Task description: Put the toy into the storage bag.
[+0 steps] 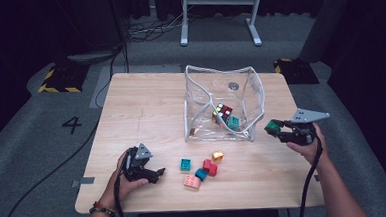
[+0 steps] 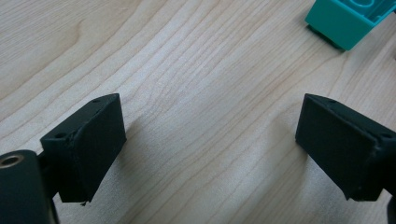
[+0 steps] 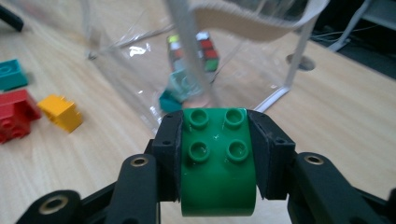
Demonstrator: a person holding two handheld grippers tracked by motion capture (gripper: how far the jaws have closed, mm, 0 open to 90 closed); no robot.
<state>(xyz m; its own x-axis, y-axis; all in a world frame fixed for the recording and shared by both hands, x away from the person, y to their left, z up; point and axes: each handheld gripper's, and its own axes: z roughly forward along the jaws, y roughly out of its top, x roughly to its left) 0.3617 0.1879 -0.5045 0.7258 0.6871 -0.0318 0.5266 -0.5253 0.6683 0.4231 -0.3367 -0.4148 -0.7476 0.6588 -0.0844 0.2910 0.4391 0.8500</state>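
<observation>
Right claw (image 3: 217,161) clamped on green brick (image 3: 218,163), just right of clear bag (image 1: 224,104), so bag mouth lies up-left. Left claw (image 2: 210,154) wide open, empty, resting on bench (image 1: 146,106), farther off.

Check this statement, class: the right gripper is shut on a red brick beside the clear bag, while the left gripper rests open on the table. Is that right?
One detail is wrong: the brick clamped in the right gripper is green, not red, as the right gripper view shows. The rest stands: it is held beside the clear bag, and the left gripper rests open on the table.
</observation>
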